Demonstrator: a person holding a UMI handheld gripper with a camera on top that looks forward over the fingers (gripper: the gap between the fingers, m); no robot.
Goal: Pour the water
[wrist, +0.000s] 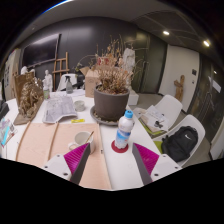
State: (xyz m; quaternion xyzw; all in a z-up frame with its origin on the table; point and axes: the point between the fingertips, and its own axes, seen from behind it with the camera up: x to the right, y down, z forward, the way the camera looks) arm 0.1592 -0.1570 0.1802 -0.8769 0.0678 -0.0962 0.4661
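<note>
My fingers point(112, 160) stand apart over a long table point(45, 142), its top partly pale wood, partly white. Just ahead of them, toward my right finger, a water bottle point(124, 129) with a blue cap stands upright on the white part. Ahead of my left finger sits a small cup point(82, 138). Beyond the bottle stands a big dark pot point(110, 103) of dry twigs. Papers point(60, 106) lie farther off to the left, and more papers point(158, 122) lie to the right.
</note>
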